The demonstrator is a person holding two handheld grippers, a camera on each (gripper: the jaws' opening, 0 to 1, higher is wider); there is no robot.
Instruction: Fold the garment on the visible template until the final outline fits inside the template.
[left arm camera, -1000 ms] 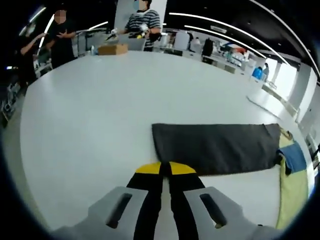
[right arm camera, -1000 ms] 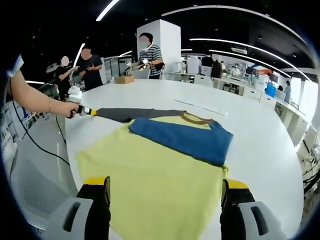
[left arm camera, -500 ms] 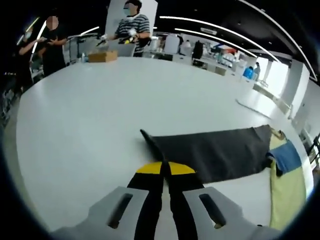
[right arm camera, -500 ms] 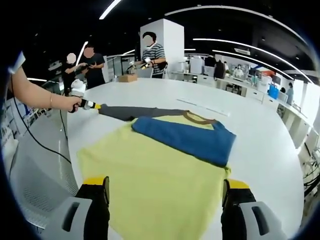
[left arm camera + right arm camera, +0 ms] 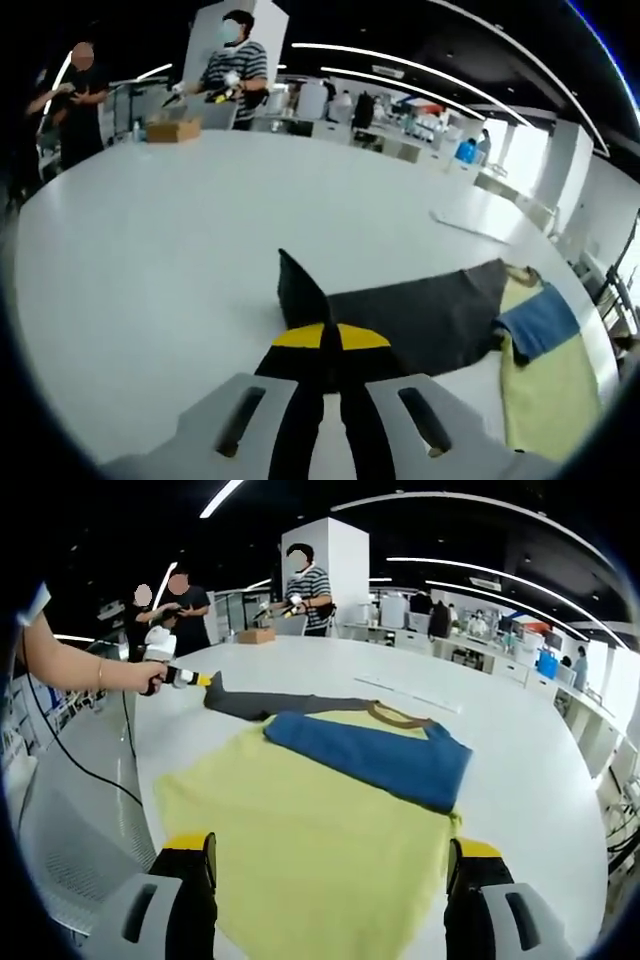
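Observation:
A yellow shirt (image 5: 310, 830) lies flat on the white table (image 5: 520, 740). Its blue sleeve (image 5: 370, 755) is folded across the chest. The dark grey sleeve (image 5: 280, 705) stretches out to the far left. My left gripper (image 5: 330, 335) is shut on the cuff of the grey sleeve (image 5: 420, 315), and a corner of the cuff stands up off the table. In the right gripper view the left gripper (image 5: 200, 679) is held by a hand at the sleeve's end. My right gripper (image 5: 330, 855) stands open over the shirt's near hem, its jaws wide apart.
A cardboard box (image 5: 255, 636) sits at the table's far edge, with people standing behind it. A pale flat strip (image 5: 400, 693) lies on the table beyond the collar. A black cable hangs off the table's left edge (image 5: 90, 780).
My left gripper has lifted the grey cuff and carried it towards the shirt body, so the sleeve looks shorter and its corner is raised. The right gripper has stayed put.

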